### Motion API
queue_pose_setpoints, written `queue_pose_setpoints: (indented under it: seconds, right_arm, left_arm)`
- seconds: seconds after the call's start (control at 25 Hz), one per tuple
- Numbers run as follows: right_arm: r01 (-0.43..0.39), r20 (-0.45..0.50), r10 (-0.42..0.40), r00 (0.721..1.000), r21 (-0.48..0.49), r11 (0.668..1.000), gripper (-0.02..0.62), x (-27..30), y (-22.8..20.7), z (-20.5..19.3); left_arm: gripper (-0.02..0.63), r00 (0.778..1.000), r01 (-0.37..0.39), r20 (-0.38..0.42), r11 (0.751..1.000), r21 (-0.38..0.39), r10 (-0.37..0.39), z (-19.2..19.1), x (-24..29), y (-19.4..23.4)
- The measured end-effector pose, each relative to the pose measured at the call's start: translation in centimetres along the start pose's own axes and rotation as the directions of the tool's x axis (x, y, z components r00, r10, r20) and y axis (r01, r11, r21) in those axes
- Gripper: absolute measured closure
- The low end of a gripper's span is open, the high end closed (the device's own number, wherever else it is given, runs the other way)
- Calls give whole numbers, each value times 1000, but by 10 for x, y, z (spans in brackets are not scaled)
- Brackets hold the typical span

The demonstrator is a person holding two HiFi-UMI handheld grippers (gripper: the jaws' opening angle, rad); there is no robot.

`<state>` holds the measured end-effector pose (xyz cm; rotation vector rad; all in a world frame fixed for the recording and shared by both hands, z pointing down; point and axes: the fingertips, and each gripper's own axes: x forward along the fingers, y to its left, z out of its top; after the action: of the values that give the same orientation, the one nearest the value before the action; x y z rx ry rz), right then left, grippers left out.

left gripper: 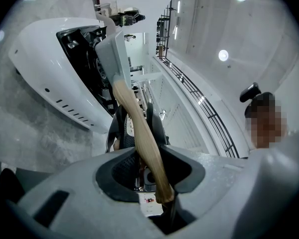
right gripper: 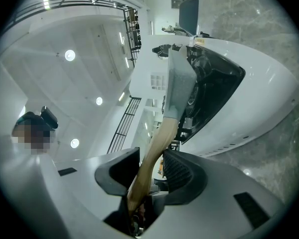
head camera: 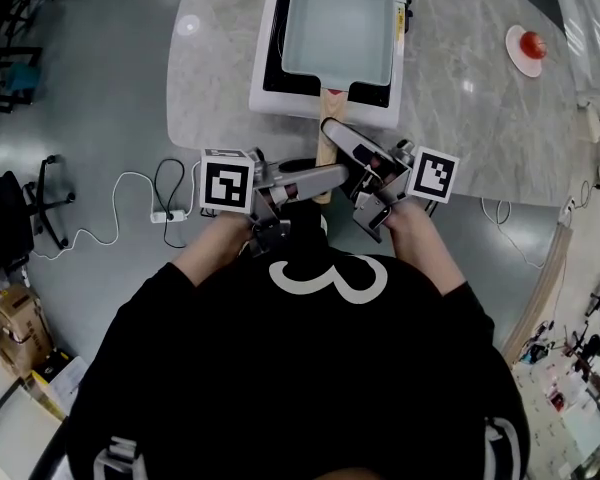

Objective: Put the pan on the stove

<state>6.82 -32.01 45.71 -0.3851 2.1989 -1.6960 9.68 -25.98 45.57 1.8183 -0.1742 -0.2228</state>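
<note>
Sitting flat on the black top of the stove (head camera: 265, 93), the pan (head camera: 340, 23) looked to be where the task wanted it. Its pale square body covered most of the cooking surface. Its wooden handle (head camera: 323, 158) stuck out past the stove's near edge and over the rim of the table (head camera: 460, 118).

Both tools were at that handle, on the side of the stove nearest the person. The left tongs (left gripper: 150, 167) had their jaws apart with the handle running between them. The wood lay against one jaw and a gap showed at the other pad, so nothing was being squeezed. The right tongs (right gripper: 149, 172) stood the same way, jaws apart around the handle with a clear gap on one side, seemingly a little nearer the stove.

By my reading, the placing was done and the step in hand was letting go. The next move would call for drawing both tongs straight back off the handle, away from the stove. The jaws would need to be wide enough not to drag the wood and skew the pan on the stove's top.

Room for that looked fair. The handle's end hung beyond the table's edge in front of the stove, so a knock there could swing the pan. To the stove's right the tabletop lay bare as far as a small plate (head camera: 520, 56) with a red thing on it, well apart. To the stove's left there was bare stone too.
</note>
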Motion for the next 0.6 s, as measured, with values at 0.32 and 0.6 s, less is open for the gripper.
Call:
queue_pose_setpoints:
  seconds: [0.32, 0.6]
  right_arm:
    - [-4, -1, 4, 1000, 10, 1000, 460, -1, -2, -1]
    - [-1, -4, 1, 1000, 21, 1000, 459, 0, -3, 0]
  left_arm:
    - [471, 1000, -4, 5, 1000, -12, 4, -1, 0, 1]
    - [466, 1000, 2, 20, 1000, -19, -2, 0, 0, 2]
